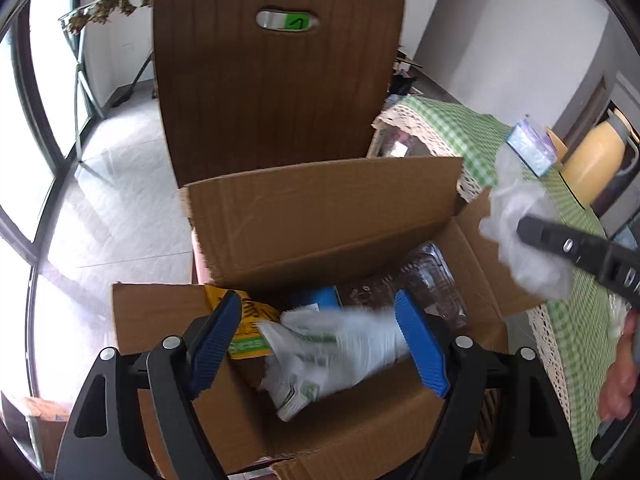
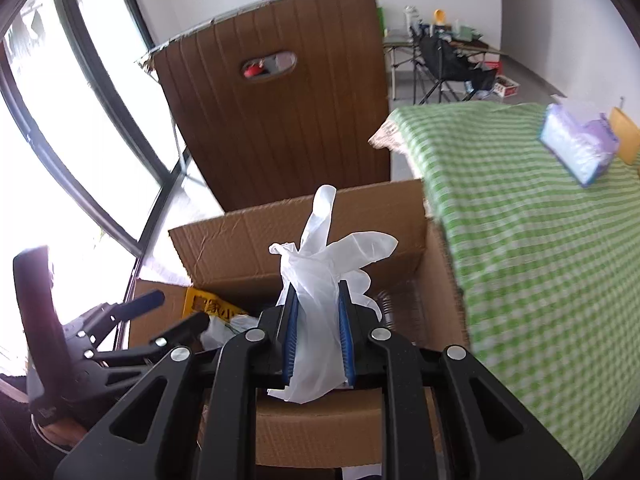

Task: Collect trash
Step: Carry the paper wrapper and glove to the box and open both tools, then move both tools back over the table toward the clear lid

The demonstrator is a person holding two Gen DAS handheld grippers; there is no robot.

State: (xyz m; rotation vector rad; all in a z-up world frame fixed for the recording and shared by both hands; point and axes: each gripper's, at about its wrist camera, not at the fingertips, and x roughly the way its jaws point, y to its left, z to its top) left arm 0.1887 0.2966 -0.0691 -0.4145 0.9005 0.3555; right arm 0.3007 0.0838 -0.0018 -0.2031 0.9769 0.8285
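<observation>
My left tongs (image 1: 320,344) are released above the cardboard box (image 1: 320,220). My right tongs (image 2: 318,344) grasp a white glove (image 2: 324,280); it may cling to the pads and miss the box.

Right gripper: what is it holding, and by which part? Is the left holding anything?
The right gripper is shut on a white disposable glove, pinched around its middle, fingers sticking up. The left gripper is open; the white wrapper between its pads looks released above the cardboard box.
</observation>
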